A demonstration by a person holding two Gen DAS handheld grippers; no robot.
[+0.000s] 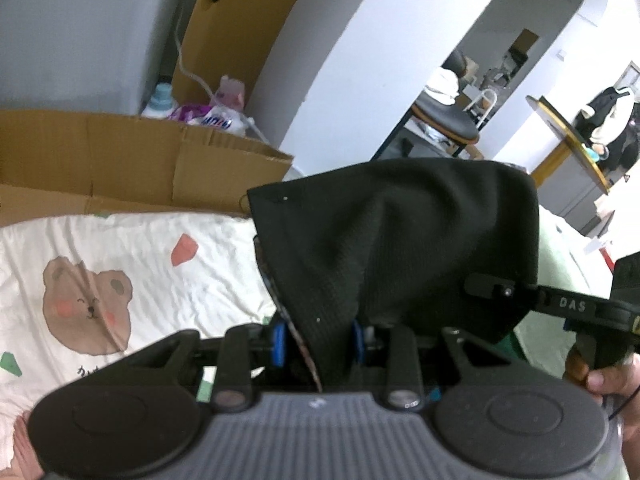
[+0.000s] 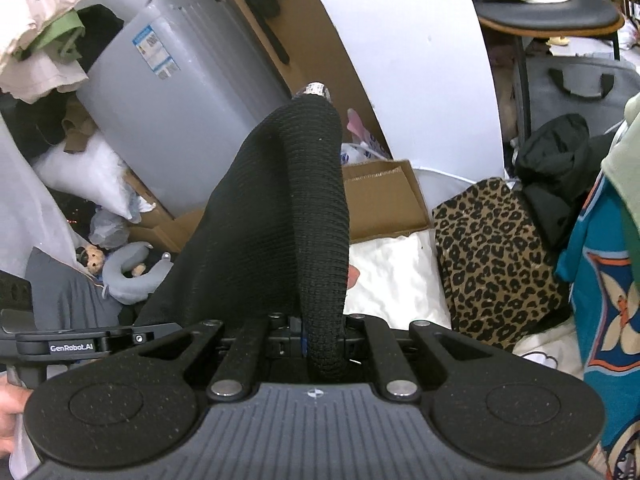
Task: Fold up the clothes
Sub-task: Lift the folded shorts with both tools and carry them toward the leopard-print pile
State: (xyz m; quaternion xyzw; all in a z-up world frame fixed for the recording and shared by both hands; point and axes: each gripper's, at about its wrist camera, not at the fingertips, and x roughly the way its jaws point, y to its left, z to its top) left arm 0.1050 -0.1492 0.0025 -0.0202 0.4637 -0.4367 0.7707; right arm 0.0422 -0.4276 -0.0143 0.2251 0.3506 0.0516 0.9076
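A white bedsheet printed with a brown bear (image 1: 120,264) is seen beneath and left of the left gripper (image 1: 318,340). A black ribbed knit garment (image 1: 400,248) is pinched between that gripper's fingers and rises ahead of them. Another fold is clamped between the right gripper (image 2: 320,340) fingers.

The right hand-held gripper (image 2: 322,340) pinched a black knit garment (image 2: 276,216), which rose above it. Right of the garment lay a leopard-print cloth (image 2: 492,260); behind it, a flattened cardboard box (image 2: 384,200).
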